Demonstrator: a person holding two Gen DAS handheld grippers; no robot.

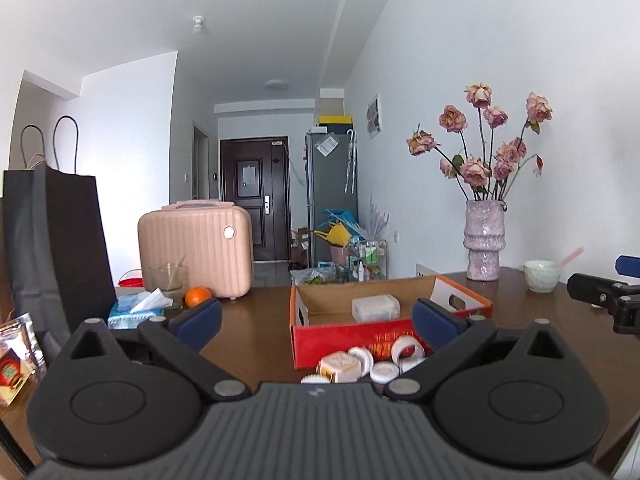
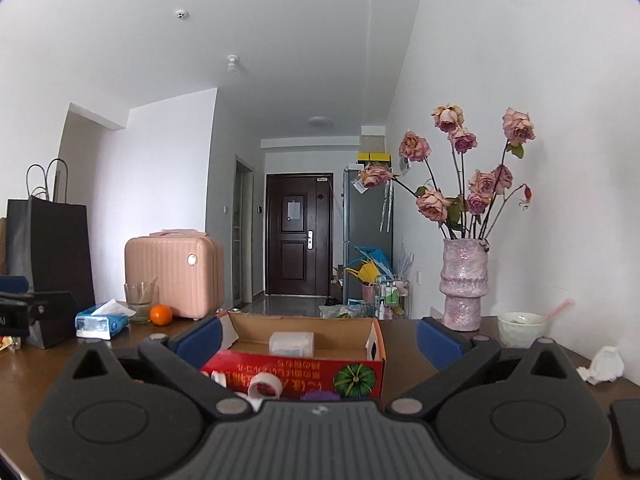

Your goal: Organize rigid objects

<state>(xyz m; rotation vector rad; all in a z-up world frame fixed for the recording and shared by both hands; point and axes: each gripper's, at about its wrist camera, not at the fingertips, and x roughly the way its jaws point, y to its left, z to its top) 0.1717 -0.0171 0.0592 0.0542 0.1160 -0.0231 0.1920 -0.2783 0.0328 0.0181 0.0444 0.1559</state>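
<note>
Each hand-held gripper, left (image 1: 316, 320) and right (image 2: 318, 340), gapes wide, hiding the small white items (image 1: 384, 370).

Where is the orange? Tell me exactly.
In both wrist views the orange sits on the brown table, left of the red cardboard box, beside the glass and the tissue pack.

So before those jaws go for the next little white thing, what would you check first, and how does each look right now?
1. Left gripper jaws wide, nothing between: ok.
2. Right gripper jaws wide, nothing between: ok.
3. Cardboard box open on top with room beside the white container: ok.
4. Loose white pieces in front of the box, within view: ok.
5. Path clear of the vase and bowl, both off to the side: ok.
6. Which piece grips best: cannot tell.
</note>
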